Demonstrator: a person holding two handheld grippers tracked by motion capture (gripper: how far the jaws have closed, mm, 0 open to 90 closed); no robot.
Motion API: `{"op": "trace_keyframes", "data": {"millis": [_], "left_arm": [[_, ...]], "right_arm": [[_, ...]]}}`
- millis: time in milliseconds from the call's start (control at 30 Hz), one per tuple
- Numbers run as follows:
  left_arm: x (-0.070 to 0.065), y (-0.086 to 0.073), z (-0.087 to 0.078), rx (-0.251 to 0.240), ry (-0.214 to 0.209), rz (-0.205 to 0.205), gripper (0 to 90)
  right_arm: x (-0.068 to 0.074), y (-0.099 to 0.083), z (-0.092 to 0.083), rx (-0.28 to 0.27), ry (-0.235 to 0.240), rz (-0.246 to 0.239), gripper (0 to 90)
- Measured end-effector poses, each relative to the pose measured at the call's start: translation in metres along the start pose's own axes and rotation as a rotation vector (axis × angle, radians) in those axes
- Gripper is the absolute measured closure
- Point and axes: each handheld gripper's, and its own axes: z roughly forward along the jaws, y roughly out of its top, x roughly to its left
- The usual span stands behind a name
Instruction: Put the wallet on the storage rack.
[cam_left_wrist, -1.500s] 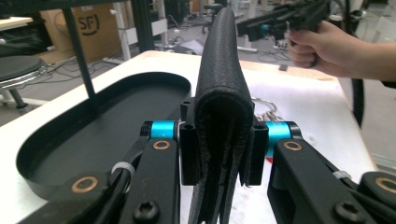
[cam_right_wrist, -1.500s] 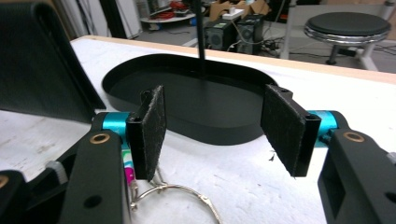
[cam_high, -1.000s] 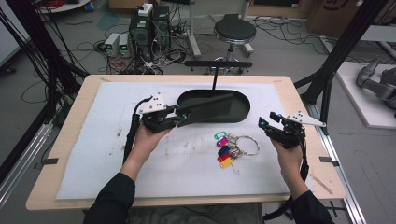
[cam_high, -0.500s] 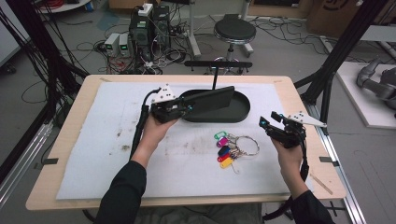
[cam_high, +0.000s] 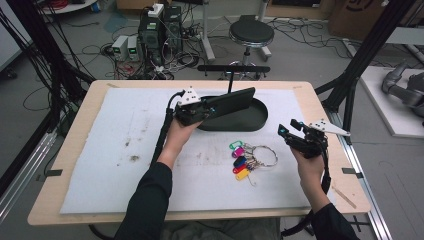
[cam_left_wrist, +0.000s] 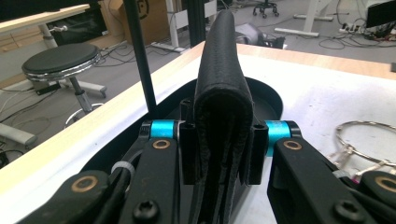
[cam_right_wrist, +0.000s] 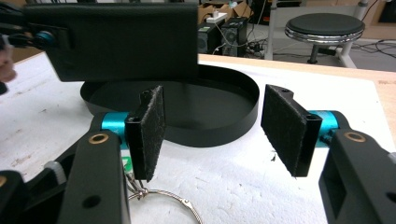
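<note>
A black leather wallet (cam_high: 233, 100) hangs over the black oval tray (cam_high: 250, 122), held on edge by my left gripper (cam_high: 210, 108), which is shut on it. In the left gripper view the wallet (cam_left_wrist: 223, 88) stands folded between the two jaws, above the tray (cam_left_wrist: 268, 95). My right gripper (cam_high: 289, 131) stands open to the right of a key ring with coloured tags (cam_high: 247, 157), nothing between its pads (cam_right_wrist: 149, 123). From the right gripper view, the wallet (cam_right_wrist: 126, 39) floats over the tray (cam_right_wrist: 215, 126), and the key ring (cam_right_wrist: 168, 203) lies just below.
White matting (cam_high: 110, 150) covers the wooden table (cam_high: 310, 97). A black stool (cam_high: 251, 35) and a black bar stand beyond the far edge. Computer boxes and cables lie on the floor behind. Black frame posts rise at both sides.
My left gripper has carried the wallet rightward and away from the person, so it now hangs over the tray. The right gripper has stayed in place, open.
</note>
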Motion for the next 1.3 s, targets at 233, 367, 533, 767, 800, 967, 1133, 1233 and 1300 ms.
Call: {"op": "trace_keyframes", "data": {"millis": [233, 367, 533, 767, 800, 967, 1133, 1233, 1300], "left_arm": [[0.003, -0.011, 0.019, -0.019, 0.027, -0.021, 73.7], [0.006, -0.017, 0.024, -0.031, 0.034, -0.039, 73.6], [0.009, -0.024, 0.03, -0.043, 0.043, -0.083, 73.6], [0.01, -0.032, 0.035, -0.02, 0.045, -0.112, 73.6], [0.01, -0.033, 0.036, -0.018, 0.045, -0.113, 73.6], [0.009, -0.037, 0.04, -0.001, 0.038, -0.127, 73.4], [0.011, -0.038, 0.039, -0.002, 0.037, -0.141, 72.8], [0.011, -0.039, 0.039, 0.013, 0.036, -0.13, 72.1], [0.012, -0.039, 0.039, 0.03, 0.039, -0.123, 71.7]], "right_arm": [[0.0, 0.0, 0.0, -0.001, 0.002, -0.002, 40.9], [0.0, 0.0, 0.001, 0.002, 0.005, 0.002, 40.9], [0.0, 0.0, 0.002, 0.003, 0.007, -0.007, 40.9], [0.001, 0.0, 0.002, 0.005, 0.007, -0.007, 40.9], [0.001, 0.0, 0.002, 0.004, 0.008, -0.005, 40.9], [0.001, 0.0, 0.002, 0.005, 0.01, -0.008, 40.9], [0.001, 0.0, 0.002, 0.003, 0.012, -0.013, 40.9], [0.001, 0.0, 0.002, 0.005, 0.011, -0.007, 40.9], [0.001, 0.0, 0.002, 0.005, 0.011, -0.009, 40.9]]}}
